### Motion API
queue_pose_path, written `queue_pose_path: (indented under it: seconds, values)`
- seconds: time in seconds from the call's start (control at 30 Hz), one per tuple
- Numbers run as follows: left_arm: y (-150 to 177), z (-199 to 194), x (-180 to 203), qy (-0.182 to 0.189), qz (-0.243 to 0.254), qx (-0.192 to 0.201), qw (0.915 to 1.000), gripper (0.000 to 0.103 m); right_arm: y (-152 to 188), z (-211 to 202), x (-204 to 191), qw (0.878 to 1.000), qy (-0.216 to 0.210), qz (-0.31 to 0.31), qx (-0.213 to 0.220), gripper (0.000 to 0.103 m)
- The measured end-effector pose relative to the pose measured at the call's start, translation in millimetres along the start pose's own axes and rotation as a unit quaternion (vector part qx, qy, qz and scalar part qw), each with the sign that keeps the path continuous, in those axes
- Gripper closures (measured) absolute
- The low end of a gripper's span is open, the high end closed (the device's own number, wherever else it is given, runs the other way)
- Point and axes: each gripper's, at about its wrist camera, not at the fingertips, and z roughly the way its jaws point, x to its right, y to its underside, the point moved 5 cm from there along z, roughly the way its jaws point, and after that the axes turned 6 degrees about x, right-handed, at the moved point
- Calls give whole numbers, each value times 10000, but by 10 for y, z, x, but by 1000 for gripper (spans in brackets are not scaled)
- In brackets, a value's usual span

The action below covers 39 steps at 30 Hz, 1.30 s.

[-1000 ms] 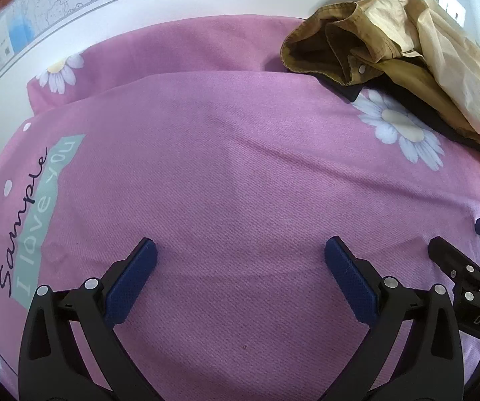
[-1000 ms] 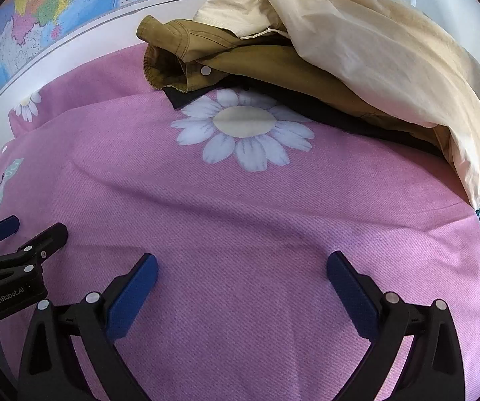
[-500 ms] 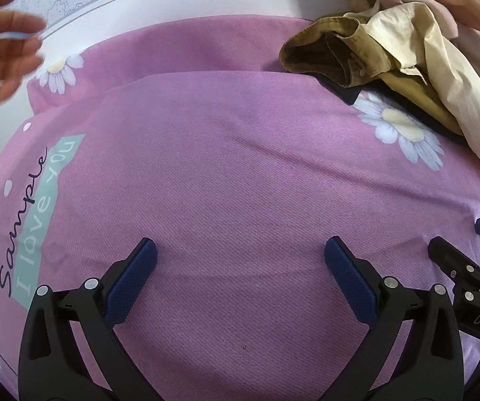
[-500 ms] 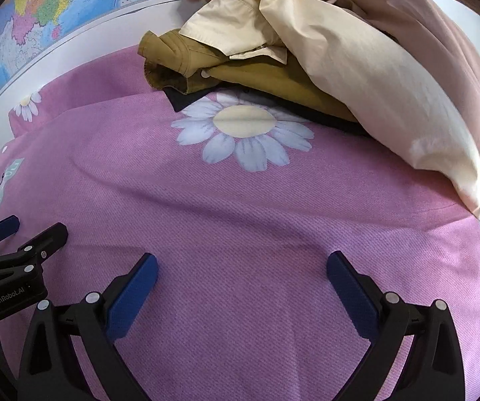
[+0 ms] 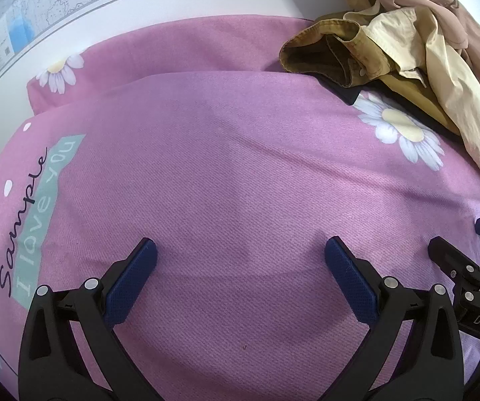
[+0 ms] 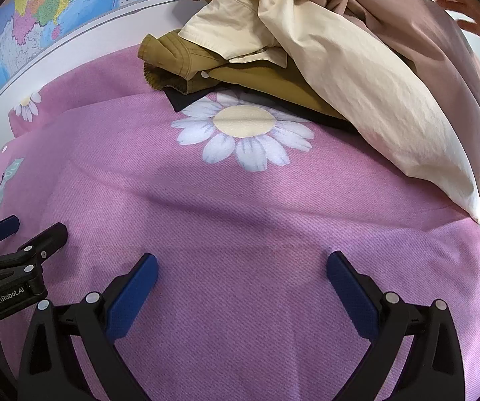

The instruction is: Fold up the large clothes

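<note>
Pink bedsheet (image 5: 240,173) is lying under both your wide-open, empty grippers (image 5: 238,257) (image 6: 240,264), so you're risking pinching it instead of the heaped clothes (image 6: 357,77).

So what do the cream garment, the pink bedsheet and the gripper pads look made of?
Cream garment: thin woven cloth, matte, fine crinkles, possibly cotton or nylon.
Pink bedsheet: woven fabric, matte, visible diagonal ribbing.
Right gripper pads: blue, dimpled, probably rubber.
</note>
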Motion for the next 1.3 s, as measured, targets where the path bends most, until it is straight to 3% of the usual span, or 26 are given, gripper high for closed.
queue_pose_path:
  seconds: [1.13, 1.3]
  values:
    - [-16, -10, 24, 6, 30, -33, 10000, 5, -3, -15, -13, 9999, 31, 101, 32, 6]
    - [-65, -129, 29, 46, 49, 302, 9995, 5, -53, -229, 48, 9986, -71, 385, 350, 6]
